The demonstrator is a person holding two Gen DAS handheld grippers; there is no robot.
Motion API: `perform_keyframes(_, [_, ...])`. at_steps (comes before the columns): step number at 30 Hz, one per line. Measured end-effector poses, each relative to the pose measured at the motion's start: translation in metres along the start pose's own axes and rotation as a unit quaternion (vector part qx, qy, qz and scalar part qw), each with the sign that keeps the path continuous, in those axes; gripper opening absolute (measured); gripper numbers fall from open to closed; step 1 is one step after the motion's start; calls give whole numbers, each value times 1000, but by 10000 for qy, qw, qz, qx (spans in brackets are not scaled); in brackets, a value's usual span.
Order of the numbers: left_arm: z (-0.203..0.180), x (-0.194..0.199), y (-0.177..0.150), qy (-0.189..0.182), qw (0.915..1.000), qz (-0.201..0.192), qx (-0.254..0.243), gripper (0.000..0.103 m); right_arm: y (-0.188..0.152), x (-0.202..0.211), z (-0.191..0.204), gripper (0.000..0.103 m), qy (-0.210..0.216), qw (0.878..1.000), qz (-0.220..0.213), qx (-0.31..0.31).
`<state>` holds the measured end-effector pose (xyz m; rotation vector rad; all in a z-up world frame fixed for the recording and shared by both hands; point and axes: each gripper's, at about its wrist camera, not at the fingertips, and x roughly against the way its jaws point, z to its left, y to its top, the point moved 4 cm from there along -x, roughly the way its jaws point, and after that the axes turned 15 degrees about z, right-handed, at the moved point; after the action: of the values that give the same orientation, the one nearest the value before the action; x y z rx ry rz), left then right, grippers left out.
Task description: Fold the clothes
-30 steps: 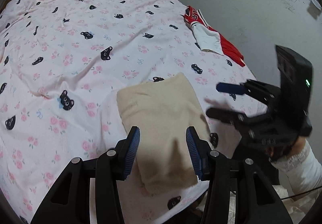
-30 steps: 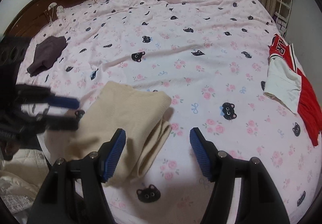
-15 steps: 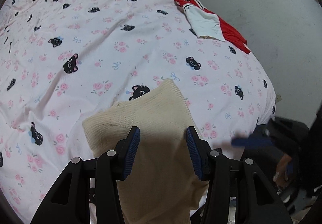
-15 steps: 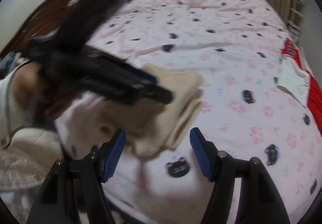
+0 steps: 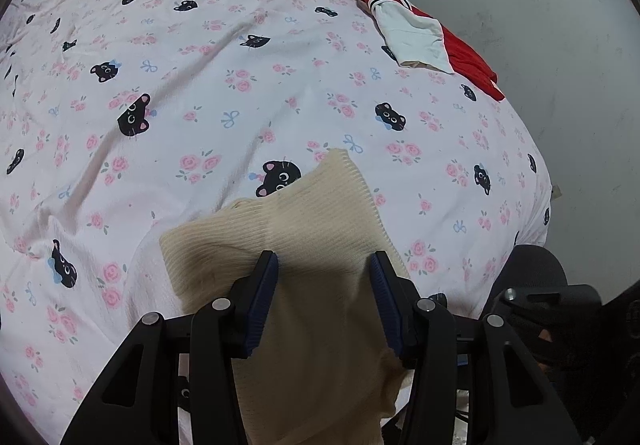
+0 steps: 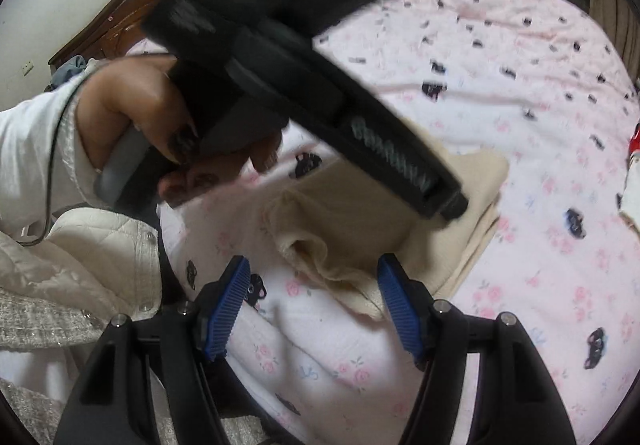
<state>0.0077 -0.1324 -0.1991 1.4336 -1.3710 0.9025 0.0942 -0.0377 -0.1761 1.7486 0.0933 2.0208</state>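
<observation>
A folded cream knit sweater (image 5: 320, 245) is lying at the bed's near edge, ribbed hem pointing away. A red-and-white jersey (image 5: 416, 33) is lying crumpled well apart

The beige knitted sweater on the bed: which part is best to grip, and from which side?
Probably the near folded edge of the beige sweater, approached from the bed's near side. Its layers bunch there, raised off the cover, between the open right gripper.

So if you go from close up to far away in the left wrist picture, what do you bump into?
Open black left gripper with blue pads → folded cream knitted sweater → pink duvet with black cat faces and roses → red-and-white sports jersey at the far right edge.
</observation>
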Motion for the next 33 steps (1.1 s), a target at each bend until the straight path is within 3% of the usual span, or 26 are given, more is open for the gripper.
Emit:
perform_keyframes(7, [1, -3, 2, -28, 10000, 27, 36, 43, -25, -21, 9, 68, 339, 9978, 554, 107])
perform_keyframes(12, [1, -1, 2, -53, 10000, 13, 44, 43, -25, -4, 6, 68, 510, 9984, 226, -65])
perform_keyframes(19, [-1, 9, 1, -115, 9999, -87, 27, 43, 6, 16, 11, 68, 814, 9959, -386, -76])
perform_keyframes(24, [4, 14, -1, -82, 9998, -151, 56, 43, 17, -6, 20, 68, 950, 9951, -256, -44])
perform_keyframes(29, [13, 7, 2, -71, 9996, -169, 221, 43, 9, -31, 32, 68, 1022, 9944, 247, 93])
perform_keyframes(33, [16, 5, 3, -160, 9991, -221, 319, 43, 3, -21, 24, 68, 972, 9951, 148, -56])
